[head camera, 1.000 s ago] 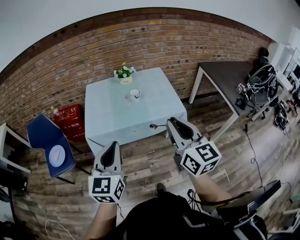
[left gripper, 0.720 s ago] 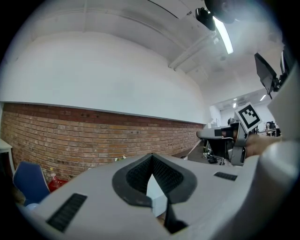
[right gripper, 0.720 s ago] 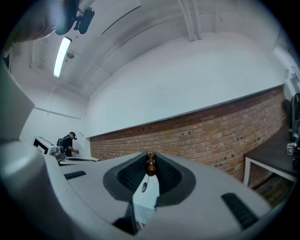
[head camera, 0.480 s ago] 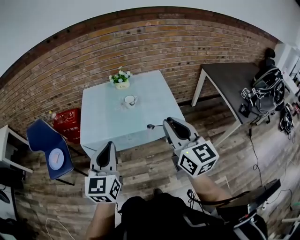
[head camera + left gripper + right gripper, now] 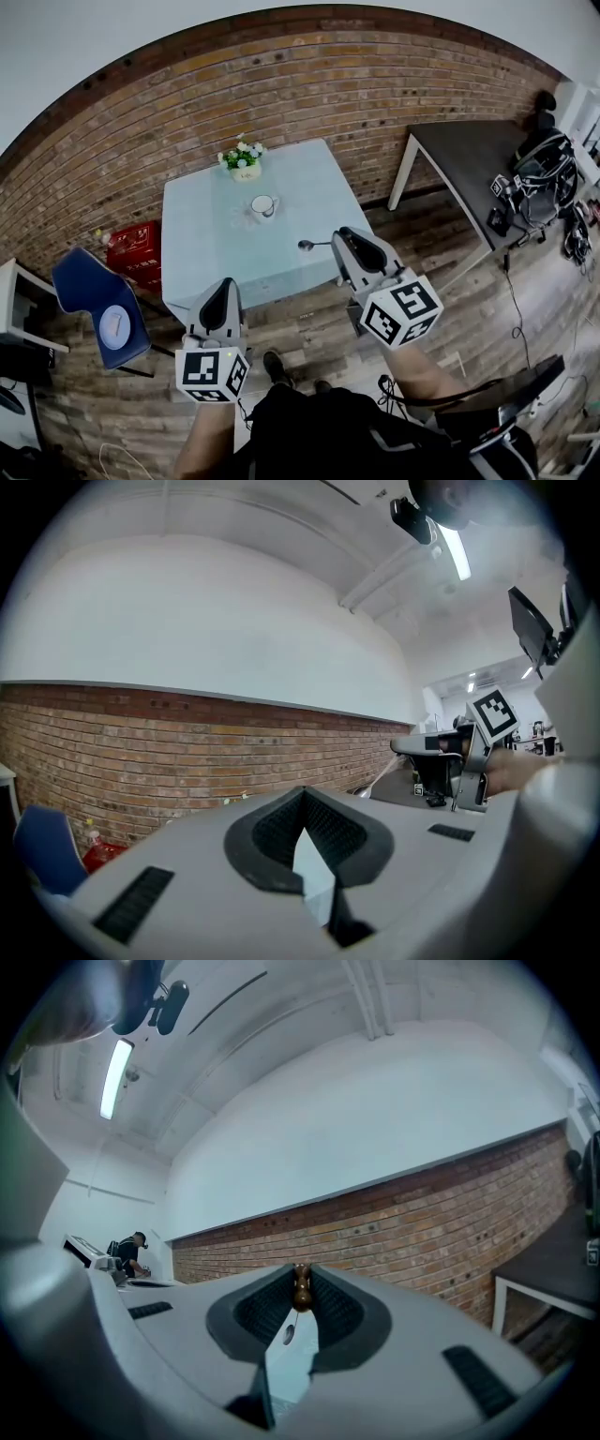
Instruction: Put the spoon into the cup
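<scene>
Right gripper [image 5: 337,240] advanced toward table [image 5: 206,253], gripping spoon [image 5: 312,245]; left gripper [image 5: 225,284] seemingly closed.

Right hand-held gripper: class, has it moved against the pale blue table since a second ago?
Yes: the right hand-held gripper has come closer to the pale blue table.

tbl [image 5: 211,248] w/ flower pot [image 5: 245,161], blue chair [image 5: 86,281], red crate [image 5: 137,247]
</scene>
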